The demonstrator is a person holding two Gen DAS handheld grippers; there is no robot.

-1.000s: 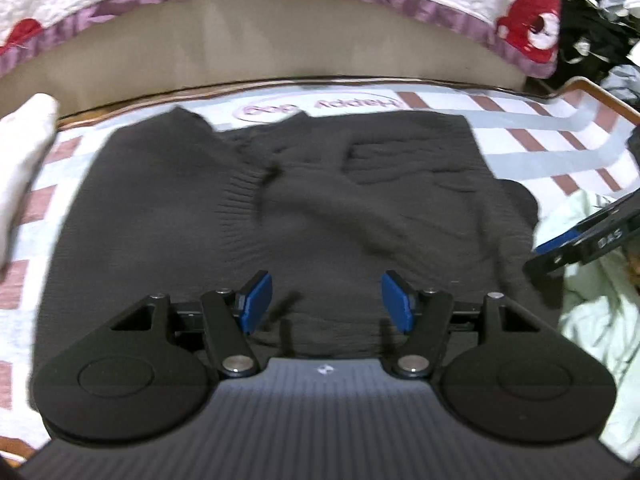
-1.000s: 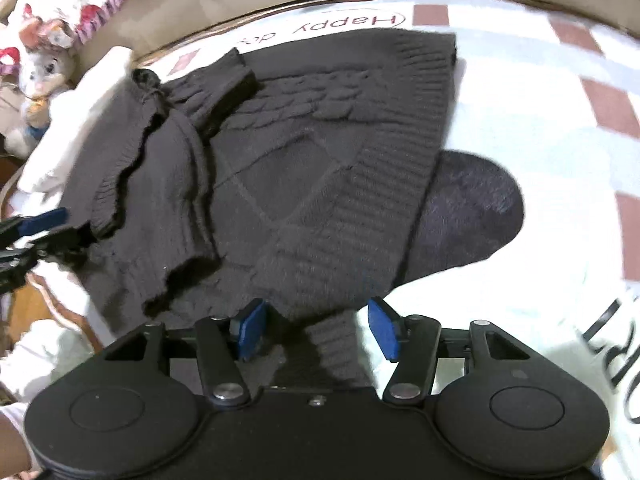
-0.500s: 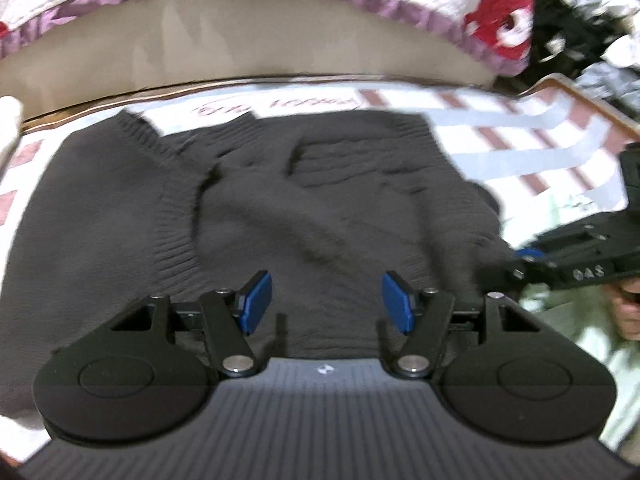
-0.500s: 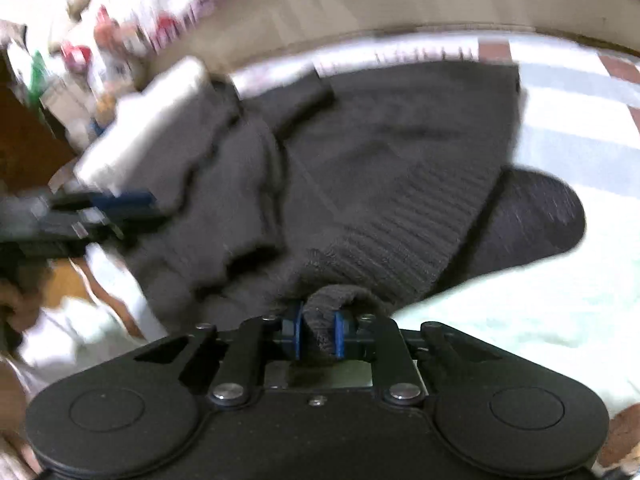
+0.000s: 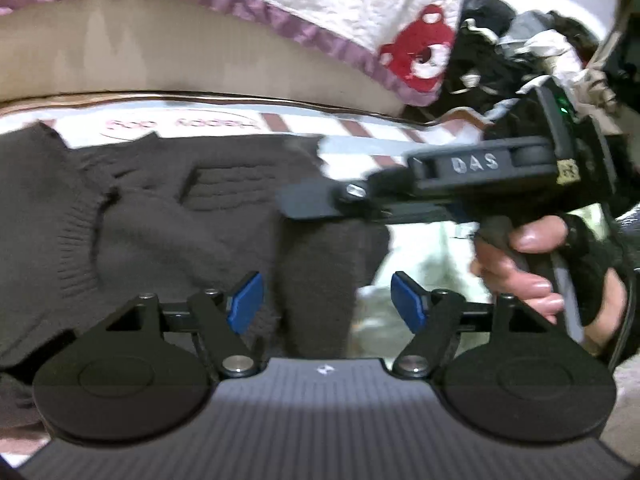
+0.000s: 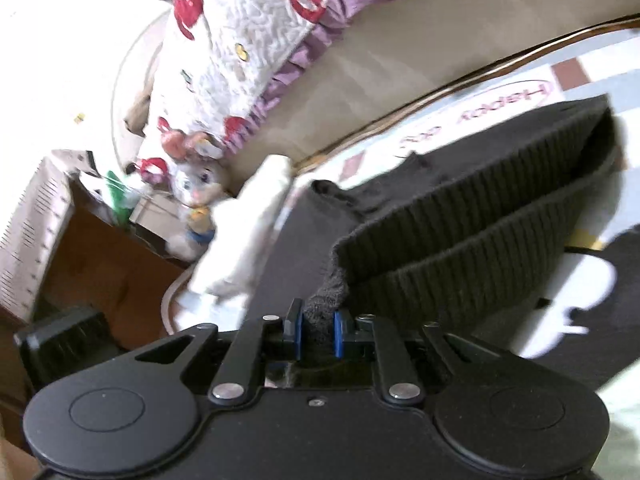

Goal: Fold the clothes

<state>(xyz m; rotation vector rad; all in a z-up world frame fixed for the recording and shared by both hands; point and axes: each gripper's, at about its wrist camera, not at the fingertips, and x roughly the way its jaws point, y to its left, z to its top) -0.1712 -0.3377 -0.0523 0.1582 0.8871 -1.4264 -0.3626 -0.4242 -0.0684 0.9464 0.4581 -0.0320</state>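
Left hand-held gripper (image 5: 326, 300) was opening, its blue pads clear of the dark knit sweater (image 5: 152, 232) spread on the patterned mat (image 5: 360, 130); a hanging fold of sweater lay between them, ungripped. Across it, the right hand-held gripper (image 5: 304, 202) carried that fold.

From the right wrist, the right hand-held gripper (image 6: 317, 334) sat clamped on the ribbed hem (image 6: 460, 232), lifted for folding. Next, the hem probably needed carrying across and laying flat.

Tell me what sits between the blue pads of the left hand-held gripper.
In the left wrist view, a hanging fold of the dark knit sweater lies between the opening jaws of the left hand-held gripper; neither pad touches it.
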